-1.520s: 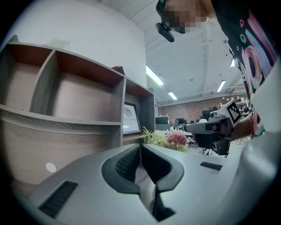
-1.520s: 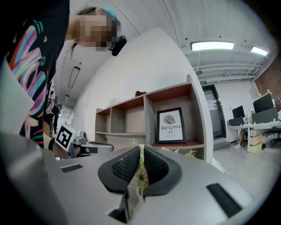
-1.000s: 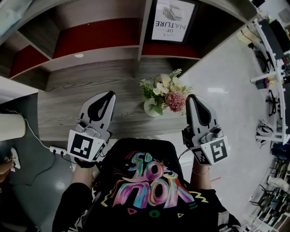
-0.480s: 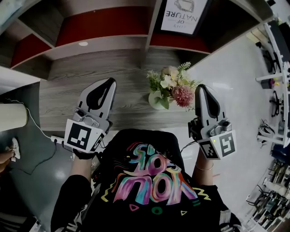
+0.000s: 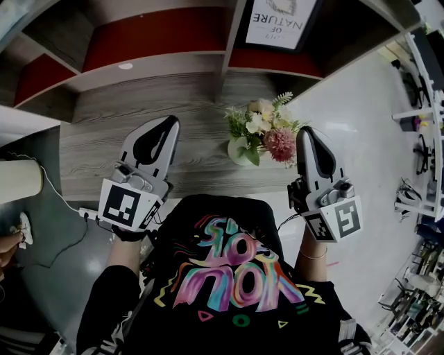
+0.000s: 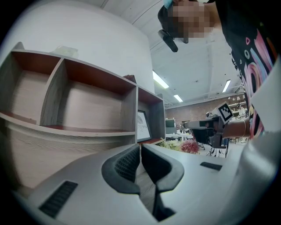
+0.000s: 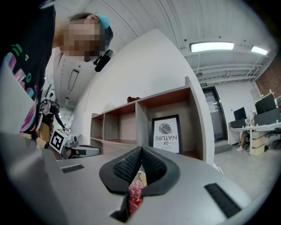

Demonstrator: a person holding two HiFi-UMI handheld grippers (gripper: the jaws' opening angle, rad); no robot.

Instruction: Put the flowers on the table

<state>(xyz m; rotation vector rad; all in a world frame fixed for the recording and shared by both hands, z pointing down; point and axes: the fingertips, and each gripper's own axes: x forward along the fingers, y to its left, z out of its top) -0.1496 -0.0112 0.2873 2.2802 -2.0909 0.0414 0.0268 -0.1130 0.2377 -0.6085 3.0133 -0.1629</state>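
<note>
A grey wood-grain shelf unit with dark red back panels (image 5: 159, 48) stands ahead of the left gripper (image 5: 168, 123). In the compartment ahead of the right gripper (image 5: 306, 132) stands a black-framed white poster with a leaf print (image 5: 275, 21). Behind the left gripper and to its left, a white power strip (image 5: 87, 212) with a thin white cable (image 5: 50, 197) lies on the grey floor (image 5: 41, 256).
</note>
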